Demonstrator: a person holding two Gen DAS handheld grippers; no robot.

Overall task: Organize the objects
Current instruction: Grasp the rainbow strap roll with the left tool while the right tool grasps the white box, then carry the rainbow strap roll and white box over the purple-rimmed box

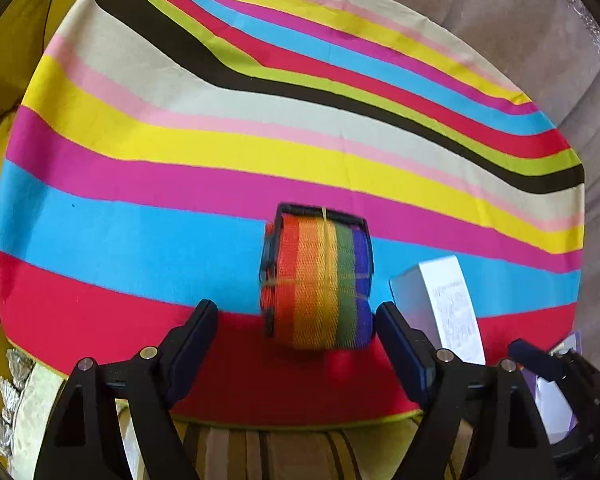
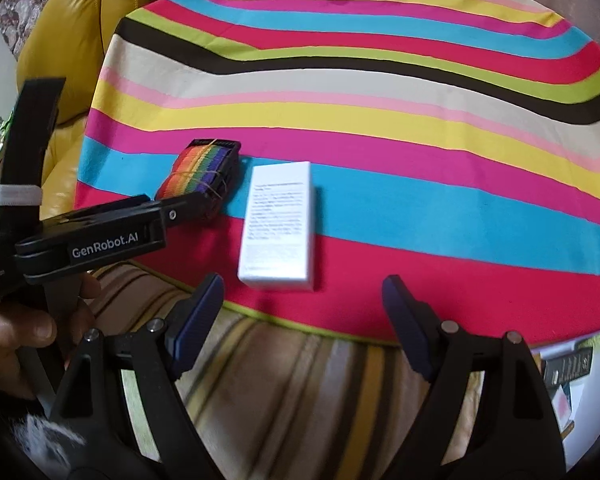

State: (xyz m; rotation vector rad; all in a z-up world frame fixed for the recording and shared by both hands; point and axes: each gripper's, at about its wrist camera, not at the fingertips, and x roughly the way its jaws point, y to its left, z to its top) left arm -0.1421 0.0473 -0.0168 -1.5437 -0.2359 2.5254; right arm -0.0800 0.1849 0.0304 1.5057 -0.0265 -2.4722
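Observation:
A rolled rainbow strap (image 1: 320, 280) with a black buckle, tied with a rubber band, lies on the striped cloth (image 1: 140, 184). My left gripper (image 1: 296, 320) is open, its fingers just short of the roll on either side. A white box (image 1: 444, 308) with small print lies right of the roll. In the right wrist view the roll (image 2: 198, 174) and the white box (image 2: 278, 224) lie side by side. My right gripper (image 2: 302, 298) is open and empty, near the cloth's front edge, just below the box. The left gripper (image 2: 180, 210) shows from the side at the roll.
The striped cloth (image 2: 420, 128) covers a round surface. A yellow leather seat (image 2: 64, 40) stands at the left. A striped cushion (image 2: 300, 380) lies below the front edge. A grey sofa (image 1: 500, 20) is behind. Papers and a dark box (image 2: 572, 368) lie at the lower right.

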